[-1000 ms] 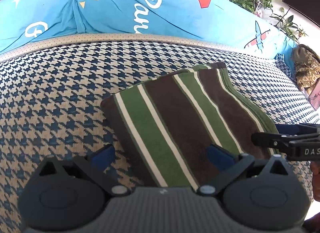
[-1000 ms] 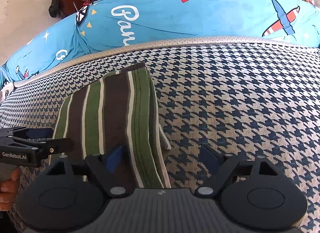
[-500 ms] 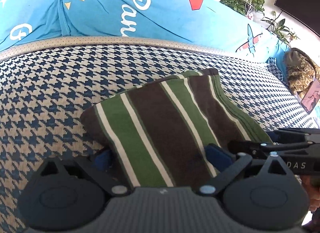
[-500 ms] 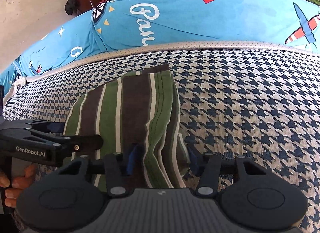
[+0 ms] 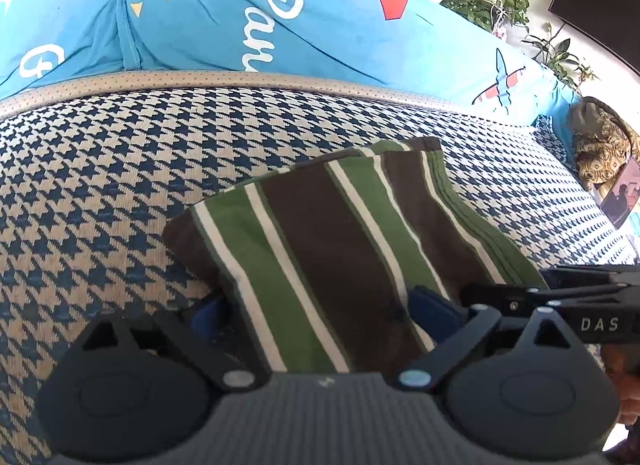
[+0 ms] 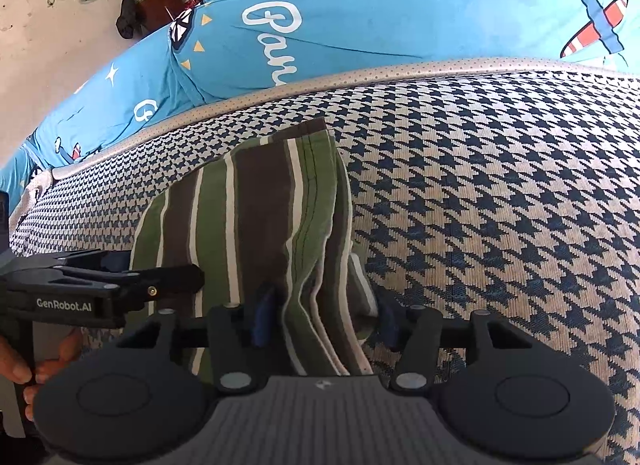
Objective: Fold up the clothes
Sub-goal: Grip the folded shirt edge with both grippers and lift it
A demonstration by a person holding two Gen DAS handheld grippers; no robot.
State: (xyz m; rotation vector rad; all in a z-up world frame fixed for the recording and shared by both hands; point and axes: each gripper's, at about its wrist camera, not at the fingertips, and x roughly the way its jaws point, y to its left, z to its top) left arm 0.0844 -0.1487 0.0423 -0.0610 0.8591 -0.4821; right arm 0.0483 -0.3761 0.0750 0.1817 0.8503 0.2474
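The folded green-and-brown striped garment (image 5: 340,249) lies on the houndstooth sofa seat (image 6: 500,193). The right gripper (image 6: 320,315) has just closed, its fingers pinching the garment's layered edge; the left gripper (image 5: 320,311) stands wide open, straddling the near edge

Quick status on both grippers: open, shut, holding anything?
Left gripper: jaws wide open, straddling the near edge of the folded green, brown and white striped cloth, not clamped.
Right gripper: jaws have just been closing, now shut on the cloth's layered right edge.
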